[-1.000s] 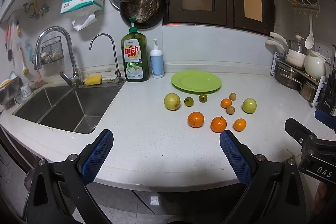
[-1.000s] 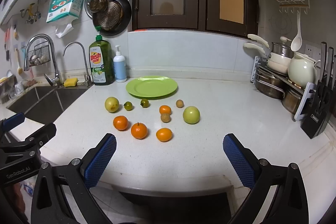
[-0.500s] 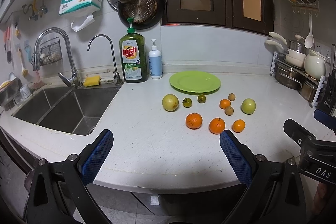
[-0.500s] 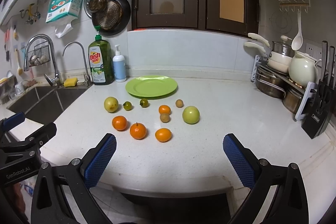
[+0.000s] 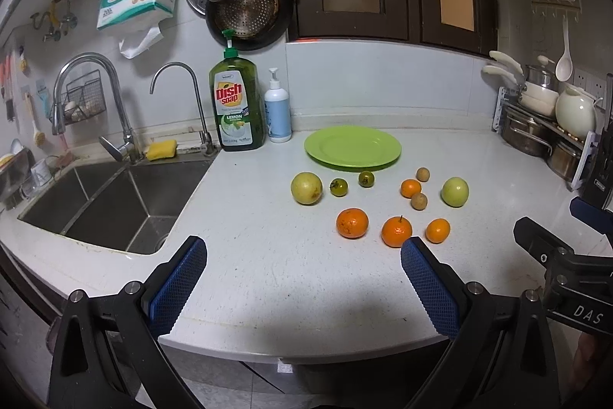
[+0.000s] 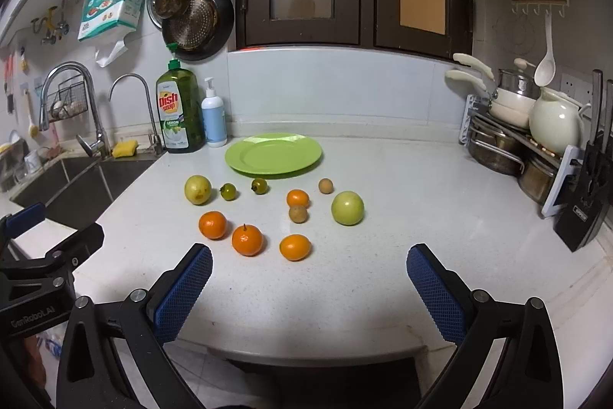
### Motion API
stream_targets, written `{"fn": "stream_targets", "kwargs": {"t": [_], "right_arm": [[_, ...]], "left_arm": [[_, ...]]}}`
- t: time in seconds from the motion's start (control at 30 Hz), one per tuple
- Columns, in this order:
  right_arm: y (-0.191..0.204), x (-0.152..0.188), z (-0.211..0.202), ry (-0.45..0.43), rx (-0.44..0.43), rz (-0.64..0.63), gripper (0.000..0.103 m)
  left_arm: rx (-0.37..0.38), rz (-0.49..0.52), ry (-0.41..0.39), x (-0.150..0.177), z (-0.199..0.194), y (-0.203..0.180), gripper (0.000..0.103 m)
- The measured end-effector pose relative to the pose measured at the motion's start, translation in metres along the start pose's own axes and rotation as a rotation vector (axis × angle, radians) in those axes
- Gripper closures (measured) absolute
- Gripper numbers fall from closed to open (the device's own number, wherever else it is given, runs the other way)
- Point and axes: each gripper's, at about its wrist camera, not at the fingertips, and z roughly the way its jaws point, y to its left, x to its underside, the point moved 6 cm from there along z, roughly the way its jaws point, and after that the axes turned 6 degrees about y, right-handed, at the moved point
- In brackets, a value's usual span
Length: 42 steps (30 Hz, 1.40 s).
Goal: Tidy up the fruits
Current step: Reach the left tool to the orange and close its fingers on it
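Both grippers hovering wide open over the counter's front edge.

The left gripper [image 5: 302, 261] and right gripper [image 6: 308, 269] are holding nothing, while the fruits [image 6: 247, 239] are lying loose mid-counter [image 6: 402, 202], just in front of the bare green plate [image 6: 273, 154] toward the back edge.

- white speckled counter [image 5: 268, 278], sink [image 5: 103, 206] set in at left
- green plate [image 6: 273, 153] near back w/ nothing on it
- dish soap bottle [image 5: 236, 102] + pump bottle [image 5: 277, 114] by wall
- loose fruit in front of plate: oranges [image 6: 247, 239], green apple [image 6: 347, 207], yellowish apple [image 5: 306, 188], small brown & green ones
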Motion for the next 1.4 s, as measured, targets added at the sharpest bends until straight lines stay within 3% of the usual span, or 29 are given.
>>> {"fn": "stream_targets", "kwargs": {"t": [0.33, 0.4, 0.87, 1.13, 1.4], "right_arm": [[-0.001, -0.003, 0.044, 0.081, 0.006, 0.027, 0.001], [-0.003, -0.003, 0.056, 0.104, 0.009, 0.036, 0.002], [0.003, 0.003, 0.138, 0.295, -0.03, 0.061, 0.032], [0.003, 0.01, 0.162, 0.364, -0.055, 0.076, 0.044], [0.001, 0.007, 0.17, 0.394, -0.074, 0.078, 0.054]], "left_arm": [[0.032, 0.063, 0.06, -0.01, 0.05, -0.005, 0.0], [0.045, 0.086, 0.076, -0.013, 0.063, -0.009, 0.004], [0.15, 0.189, 0.203, -0.018, 0.151, -0.031, 0.025], [0.211, 0.216, 0.261, -0.017, 0.18, -0.043, 0.033], [0.279, 0.217, 0.322, -0.015, 0.195, -0.054, 0.051]]}}
